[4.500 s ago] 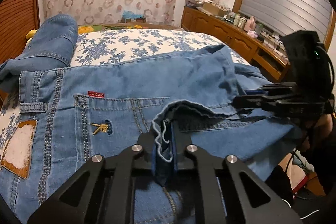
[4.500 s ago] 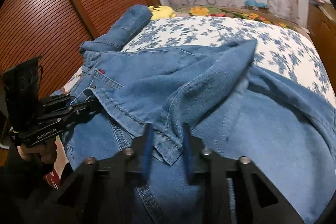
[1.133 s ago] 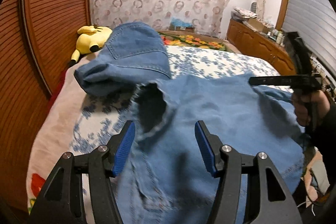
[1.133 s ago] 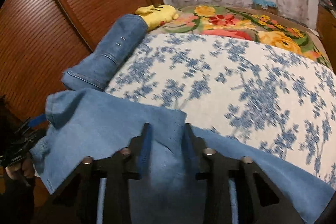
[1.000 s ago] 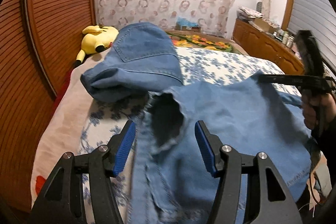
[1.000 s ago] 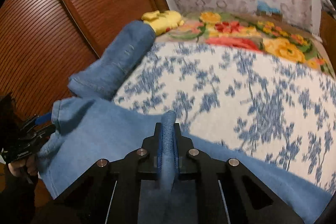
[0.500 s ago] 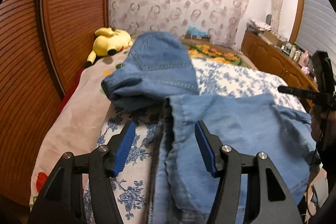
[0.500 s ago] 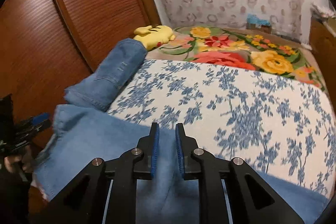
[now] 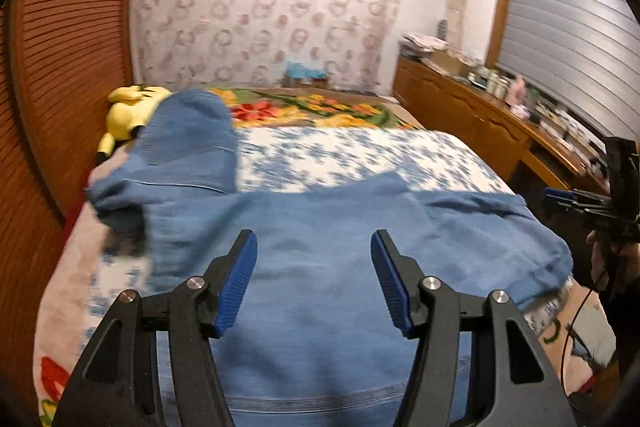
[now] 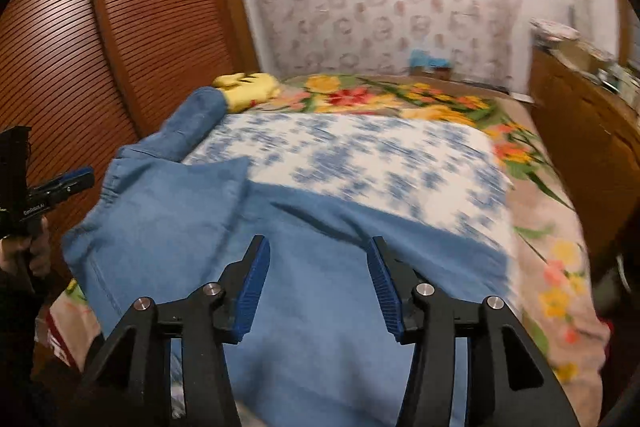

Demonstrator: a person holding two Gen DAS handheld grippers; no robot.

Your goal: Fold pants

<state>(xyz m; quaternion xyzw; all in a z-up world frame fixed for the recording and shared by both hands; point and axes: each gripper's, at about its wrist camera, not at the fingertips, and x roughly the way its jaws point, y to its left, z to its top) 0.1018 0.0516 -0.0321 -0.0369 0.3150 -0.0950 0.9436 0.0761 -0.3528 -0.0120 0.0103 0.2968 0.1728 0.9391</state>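
The blue denim pants point(image 9: 320, 267) lie folded flat across the near end of the bed, also shown in the right wrist view point(image 10: 312, 267). My left gripper point(image 9: 314, 279) hovers above them, open and empty. My right gripper point(image 10: 318, 283) is open and empty above the same fabric. In the left wrist view the right gripper point(image 9: 576, 201) shows at the far right edge of the pants. In the right wrist view the left gripper point(image 10: 60, 183) shows at the far left. Both views are motion-blurred.
A second folded pair of jeans point(image 9: 188, 147) lies at the bed's left side, next to a yellow plush toy point(image 9: 128, 107). The bed has a blue-flowered sheet point(image 9: 340, 155). A wooden slatted wardrobe point(image 10: 100, 47) stands left, a wooden dresser point(image 9: 480, 123) right.
Both grippers let go of the pants' hem and opened wide. The fabric dropped flat onto the bed. Both grippers pulled back and rose.
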